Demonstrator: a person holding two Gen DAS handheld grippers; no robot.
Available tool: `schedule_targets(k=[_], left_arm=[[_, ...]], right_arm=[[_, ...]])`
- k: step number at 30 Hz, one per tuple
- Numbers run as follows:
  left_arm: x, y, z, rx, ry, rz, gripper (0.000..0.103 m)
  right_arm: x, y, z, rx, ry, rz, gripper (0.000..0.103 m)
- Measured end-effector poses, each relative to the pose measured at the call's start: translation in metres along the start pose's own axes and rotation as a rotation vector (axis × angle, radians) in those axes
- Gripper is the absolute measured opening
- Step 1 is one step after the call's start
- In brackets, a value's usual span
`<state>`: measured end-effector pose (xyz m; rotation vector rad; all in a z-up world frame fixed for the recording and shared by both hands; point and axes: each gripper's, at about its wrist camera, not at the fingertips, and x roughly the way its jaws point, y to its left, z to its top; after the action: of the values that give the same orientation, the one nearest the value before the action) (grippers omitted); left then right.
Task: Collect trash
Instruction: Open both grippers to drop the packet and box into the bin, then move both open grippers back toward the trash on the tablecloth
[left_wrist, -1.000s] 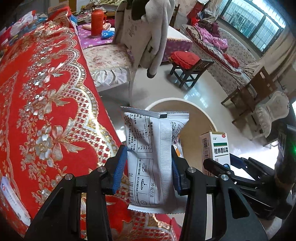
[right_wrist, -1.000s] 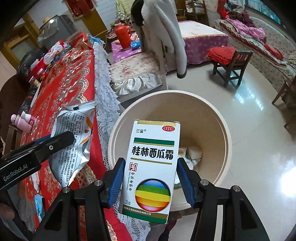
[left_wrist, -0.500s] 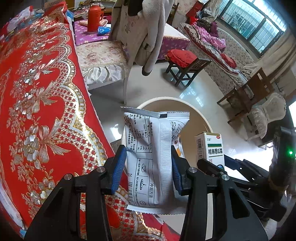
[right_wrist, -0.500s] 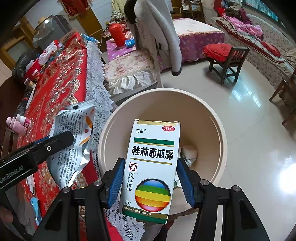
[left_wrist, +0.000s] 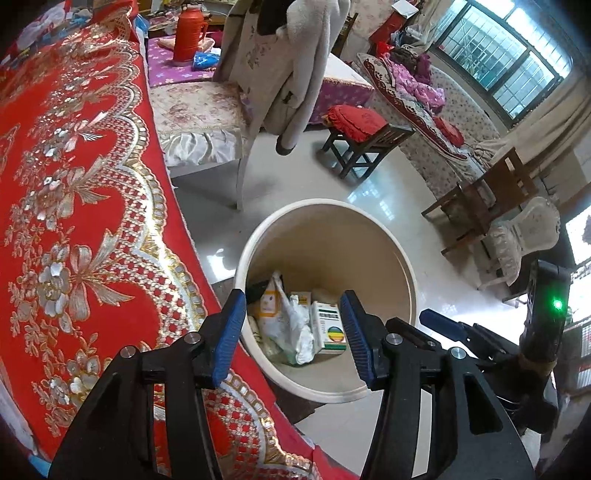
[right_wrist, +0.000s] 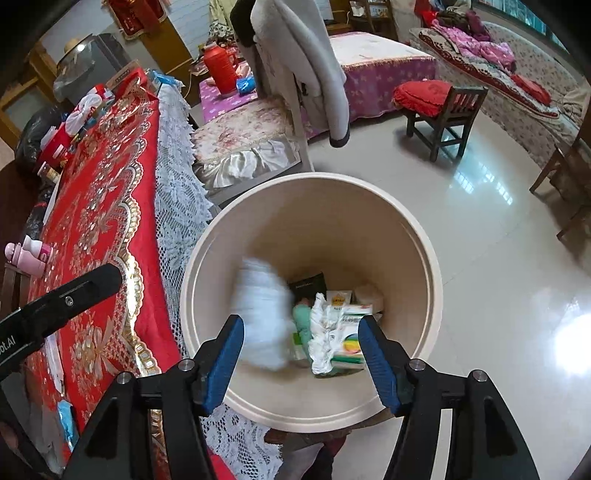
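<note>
Opening tongs over round beige bin, crumpled wrappers inside.

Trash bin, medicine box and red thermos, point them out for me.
Trash bin (right_wrist: 424, 236): right wrist view, inner wall.
Medicine box (left_wrist: 330, 326): left wrist view, printed front.
Red thermos (left_wrist: 188, 33): left wrist view, body.
</note>
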<state>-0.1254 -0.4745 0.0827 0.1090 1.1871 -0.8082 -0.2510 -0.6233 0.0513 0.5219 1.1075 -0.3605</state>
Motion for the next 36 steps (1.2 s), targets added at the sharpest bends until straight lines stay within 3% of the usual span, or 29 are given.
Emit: schedule_targets(k=[18,36], left_arm=[[-0.036,0.026,-0.011,-0.003,-0.070,0.103,0.052],[-0.079,0.094,-0.037,-0.120,-0.124,0.202,0.051]], right_arm=[[-0.006,0.037,-0.007,-0.082,-0.007,0.042,0.062],[0.000,0.111,-0.016,-0.217,0.004,0.109,0.065]])
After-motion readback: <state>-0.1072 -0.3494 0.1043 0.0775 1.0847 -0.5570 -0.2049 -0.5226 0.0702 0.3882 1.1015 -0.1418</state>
